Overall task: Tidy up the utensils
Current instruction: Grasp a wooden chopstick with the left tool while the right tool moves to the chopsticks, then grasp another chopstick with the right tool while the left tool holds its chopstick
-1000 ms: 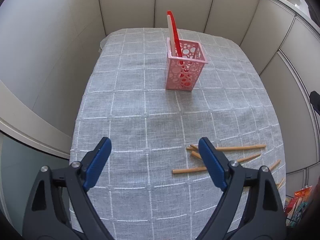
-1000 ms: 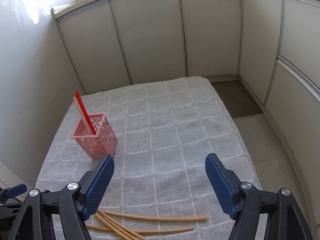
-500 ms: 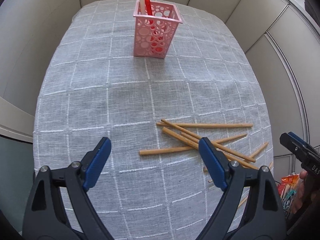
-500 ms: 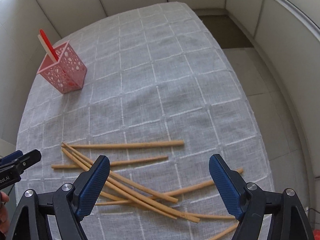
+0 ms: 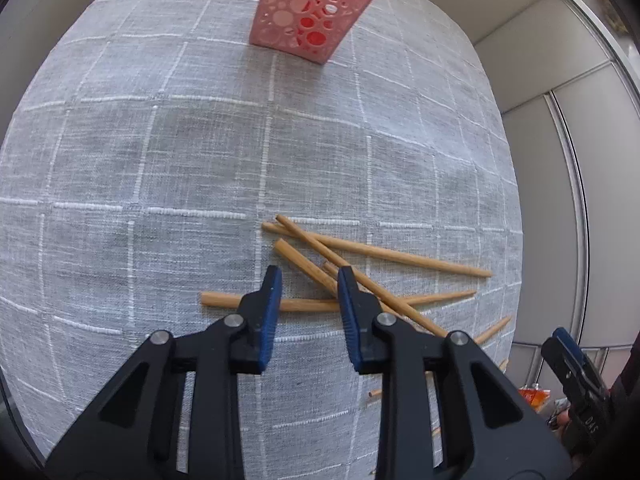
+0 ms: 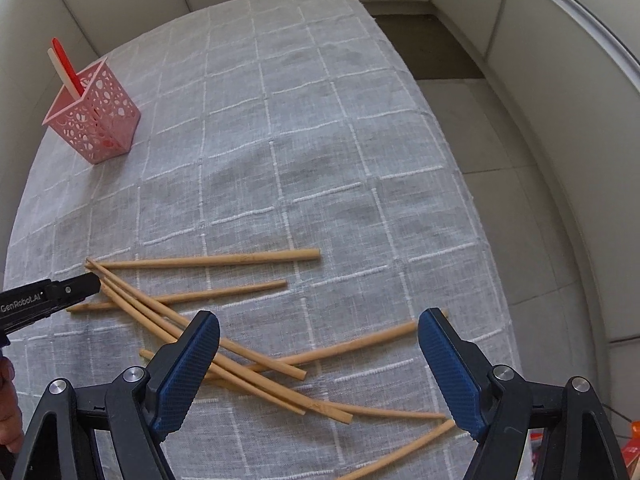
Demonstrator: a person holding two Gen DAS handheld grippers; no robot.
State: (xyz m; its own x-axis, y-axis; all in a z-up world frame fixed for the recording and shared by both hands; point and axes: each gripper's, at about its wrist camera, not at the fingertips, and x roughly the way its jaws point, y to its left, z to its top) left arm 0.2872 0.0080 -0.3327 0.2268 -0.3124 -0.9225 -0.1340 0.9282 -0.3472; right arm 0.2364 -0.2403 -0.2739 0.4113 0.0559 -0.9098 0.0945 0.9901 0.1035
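Several wooden chopsticks lie crossed on the grey checked tablecloth. My left gripper hangs just over the pile's left end, its jaws closing. One chopstick runs across the gap between them, and the pads are not pressing on it. From the right wrist view the left gripper shows at the pile's left end. My right gripper stands open above the pile's right half, holding nothing. A pink perforated holder stands upright farther back, with a red and a white utensil in it.
Pale wall panels curve around the table. The cloth's right edge drops to a tiled floor. An orange packet lies on the floor past the near right edge. A hand shows at the lower left.
Both grippers have dropped towards the chopsticks and tilted further down. The left jaws have gone from wide apart to narrow. The right jaws have stayed wide.
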